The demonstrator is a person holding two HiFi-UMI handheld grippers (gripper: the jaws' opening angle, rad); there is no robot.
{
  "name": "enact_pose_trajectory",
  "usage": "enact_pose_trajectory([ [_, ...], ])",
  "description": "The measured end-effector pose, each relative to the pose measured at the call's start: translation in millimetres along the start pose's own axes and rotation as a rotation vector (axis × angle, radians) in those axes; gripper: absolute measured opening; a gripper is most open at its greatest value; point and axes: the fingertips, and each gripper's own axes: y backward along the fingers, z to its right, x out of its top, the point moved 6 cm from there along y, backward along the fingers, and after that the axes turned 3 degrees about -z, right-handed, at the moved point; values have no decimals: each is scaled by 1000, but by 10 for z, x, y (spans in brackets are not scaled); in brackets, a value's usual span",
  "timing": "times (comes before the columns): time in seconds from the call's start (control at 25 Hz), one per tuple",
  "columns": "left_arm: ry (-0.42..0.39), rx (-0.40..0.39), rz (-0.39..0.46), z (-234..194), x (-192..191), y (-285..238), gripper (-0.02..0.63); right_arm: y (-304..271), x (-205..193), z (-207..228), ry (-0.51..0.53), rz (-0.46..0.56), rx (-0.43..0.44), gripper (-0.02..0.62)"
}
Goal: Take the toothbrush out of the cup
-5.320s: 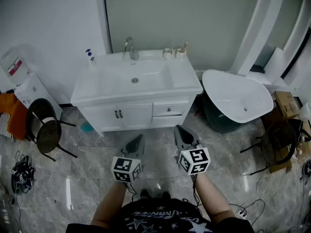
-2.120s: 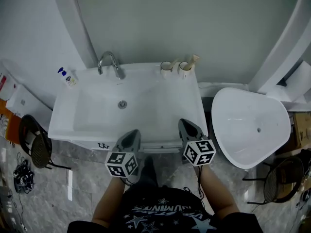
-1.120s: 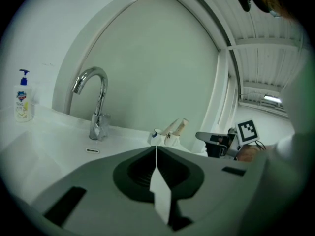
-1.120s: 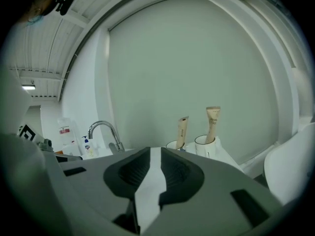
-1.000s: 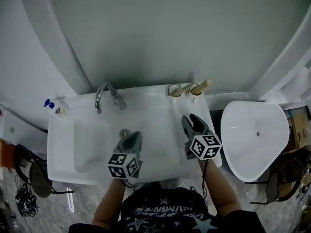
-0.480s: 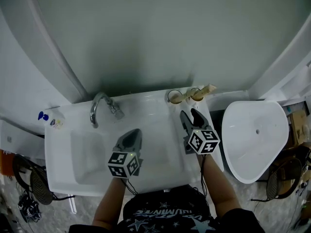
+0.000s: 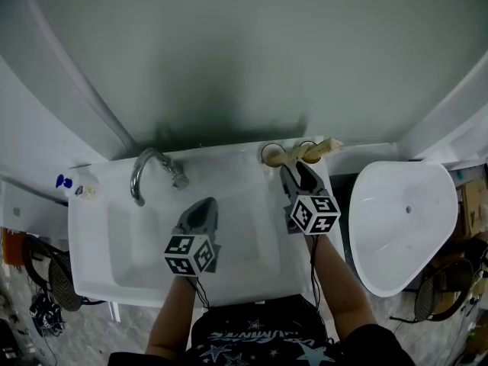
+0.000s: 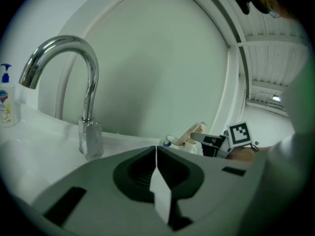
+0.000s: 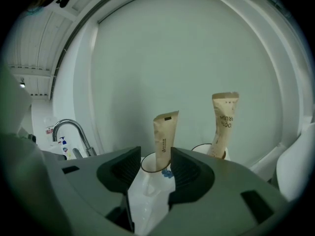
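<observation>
Fingers (image 9: 193, 171) of the right gripper (image 9: 155, 157) stand apart and have just been closing a little. Nothing is between them yet.

1. Left gripper (image 8: 156, 151): fingers together, empty, over the basin. It steadies nothing.
2. Just beyond the right fingers stands 1 white cup (image 9: 147, 178) on the table (image 7: 278, 261). A brown paper toothbrush packet (image 9: 164, 139) stands in it, nearly upright, and shows in the gap between the fingers.
3. To its right, close by, is a second cup (image 9: 202, 149) with a second packet (image 9: 224, 124). That packet leans slightly and is lettered with what looks like "BRUSH". The print on the nearer packet is too small to read.
4. Farther off to the left is the faucet (image 9: 69, 129).

Risks, as judged:
- Wrong item. The fingers line up with the nearer packet, but only the farther packet's label can be made out.
- Low approach. The fingers sit about level with the cup's rim, so closing there could clamp the rim or push the cup back.
- Cup lifted or tipped. It looks light and nothing holds it down, so a slanted pull could drag it over or into its neighbour.
- Slip. A smooth paper sleeve pinched near its top could slide out or crumple.
</observation>
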Motion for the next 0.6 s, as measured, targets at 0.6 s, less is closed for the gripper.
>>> enact_pose_trajectory([
  [0.6, 48, 52, -14, -39, -47, -89, 20, -433, -10, 123, 23, -61, 0, 154],
])
